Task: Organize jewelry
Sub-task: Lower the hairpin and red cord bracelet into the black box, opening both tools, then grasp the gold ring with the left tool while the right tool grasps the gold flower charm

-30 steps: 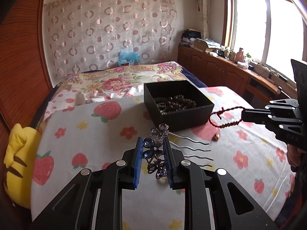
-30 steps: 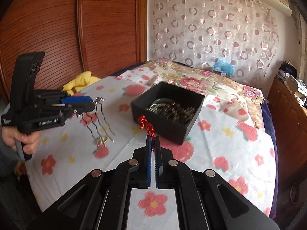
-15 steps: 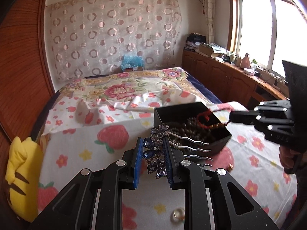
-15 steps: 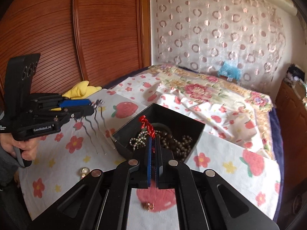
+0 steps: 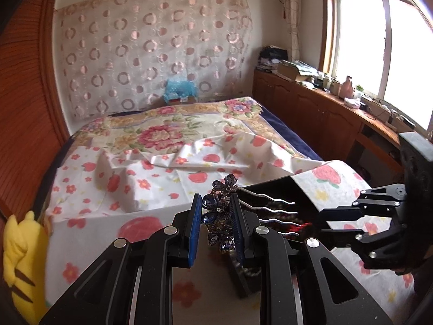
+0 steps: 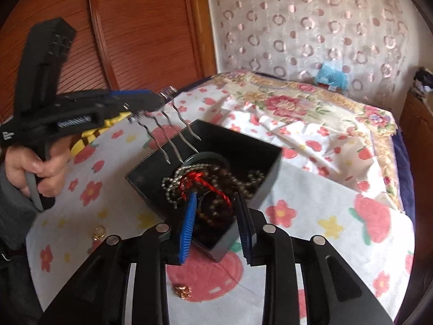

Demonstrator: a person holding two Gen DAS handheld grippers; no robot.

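My left gripper (image 5: 216,226) pinches the blue jewelled hair comb (image 5: 220,218) over the black square box (image 6: 243,146); my right gripper (image 6: 216,227) is wide apart, holding nothing.

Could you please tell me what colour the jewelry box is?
Black; the jewelry box shows best in the right wrist view.

A: Where does the light come from?

B: Daylight pours through the window (image 5: 379,40) on the right of the left wrist view, and its panes blow out to white glare.

A: Is it sharp?

B: No. The black jewelry box (image 6: 251,149) smears with motion blur and the hair comb (image 6: 173,132) prongs look soft. Both fisheye views bend hard at the edges, with dark corners.
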